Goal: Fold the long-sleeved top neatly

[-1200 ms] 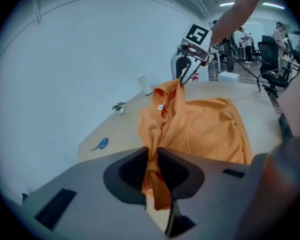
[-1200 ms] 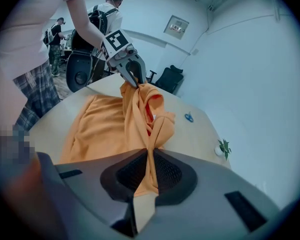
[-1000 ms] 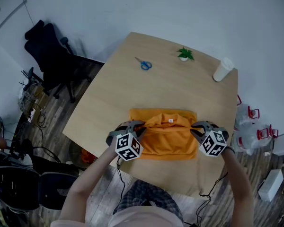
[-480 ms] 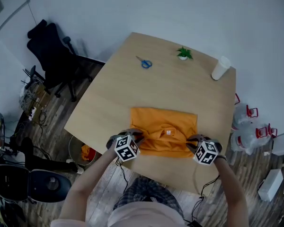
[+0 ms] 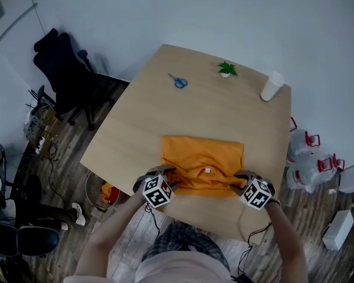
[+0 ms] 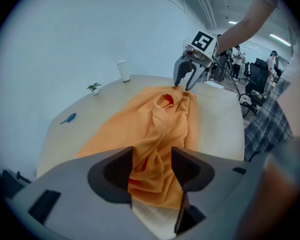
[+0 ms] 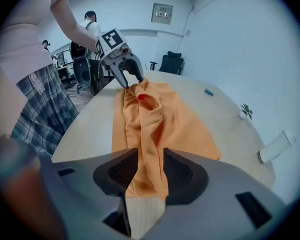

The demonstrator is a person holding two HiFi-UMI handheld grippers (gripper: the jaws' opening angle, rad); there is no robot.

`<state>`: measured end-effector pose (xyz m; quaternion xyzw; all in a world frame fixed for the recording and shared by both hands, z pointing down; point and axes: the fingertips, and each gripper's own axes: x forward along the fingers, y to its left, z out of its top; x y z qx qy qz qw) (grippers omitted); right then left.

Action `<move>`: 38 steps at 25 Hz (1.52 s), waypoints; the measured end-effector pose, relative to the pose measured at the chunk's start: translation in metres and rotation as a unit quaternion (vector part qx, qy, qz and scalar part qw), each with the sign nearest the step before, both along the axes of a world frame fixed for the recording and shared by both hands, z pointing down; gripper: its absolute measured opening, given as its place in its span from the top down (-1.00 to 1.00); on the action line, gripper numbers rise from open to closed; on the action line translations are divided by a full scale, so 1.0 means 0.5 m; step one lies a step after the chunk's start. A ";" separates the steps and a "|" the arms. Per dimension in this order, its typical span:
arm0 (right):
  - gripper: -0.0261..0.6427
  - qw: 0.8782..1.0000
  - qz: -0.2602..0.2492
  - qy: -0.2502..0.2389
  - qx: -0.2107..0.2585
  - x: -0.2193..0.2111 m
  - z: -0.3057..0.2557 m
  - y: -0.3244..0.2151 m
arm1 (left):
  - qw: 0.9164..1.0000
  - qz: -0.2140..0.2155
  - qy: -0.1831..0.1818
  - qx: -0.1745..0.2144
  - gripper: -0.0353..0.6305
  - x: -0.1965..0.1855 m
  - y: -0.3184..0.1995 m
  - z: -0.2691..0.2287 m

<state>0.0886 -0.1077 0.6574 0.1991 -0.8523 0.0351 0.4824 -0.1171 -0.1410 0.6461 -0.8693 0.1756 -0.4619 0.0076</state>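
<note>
The orange long-sleeved top [image 5: 203, 161] lies folded into a rectangle on the wooden table [image 5: 165, 105], its collar label facing up near the front edge. My left gripper [image 5: 167, 172] is at the top's near left corner and my right gripper [image 5: 239, 178] at its near right corner. Both sets of jaws have just been opening. In the left gripper view a bunched fold of the top [image 6: 150, 134] lies loosely between the parted jaws of the left gripper [image 6: 152, 171]. In the right gripper view a narrow ridge of cloth [image 7: 150, 134] runs between the jaws of the right gripper [image 7: 150, 173].
Blue scissors [image 5: 178, 82], a small potted plant [image 5: 226, 69] and a white cup [image 5: 271, 86] stand at the table's far side. A black office chair [image 5: 62, 69] is at the left, a bin [image 5: 103, 190] under the table's left corner, and plastic bags [image 5: 310, 158] on the floor at the right.
Both grippers drew the raised fold toward the near edge and lowered it. The top now lies flatter, and both jaws stand wider apart than before.
</note>
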 end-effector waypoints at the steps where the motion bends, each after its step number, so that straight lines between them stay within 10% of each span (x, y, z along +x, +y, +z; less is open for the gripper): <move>1: 0.41 1.000 -0.001 -0.006 0.005 -0.010 -0.006 -0.003 | 1.000 0.004 -0.001 0.012 0.16 0.006 -0.002 -0.006; 9: 0.30 1.000 -0.024 0.001 0.001 -0.100 0.024 -0.037 | 0.997 0.044 -0.043 0.047 0.15 0.059 -0.018 0.014; 16: 0.82 0.999 -0.040 0.004 0.013 -0.103 0.008 -0.040 | 0.995 0.057 -0.048 0.061 0.79 0.046 -0.026 0.009; 23: 0.82 0.995 -0.088 0.007 0.037 -0.105 -0.030 0.022 | 0.995 0.071 -0.032 0.068 0.81 0.020 0.021 -0.035; 34: 0.63 0.993 -0.110 0.045 -0.027 -0.100 0.069 0.105 | 0.997 0.056 -0.053 -0.003 0.78 0.009 0.100 0.053; 38: 0.34 0.992 -0.097 0.033 -0.069 -0.106 0.086 0.124 | 0.995 0.052 -0.032 -0.073 0.42 0.013 0.123 0.066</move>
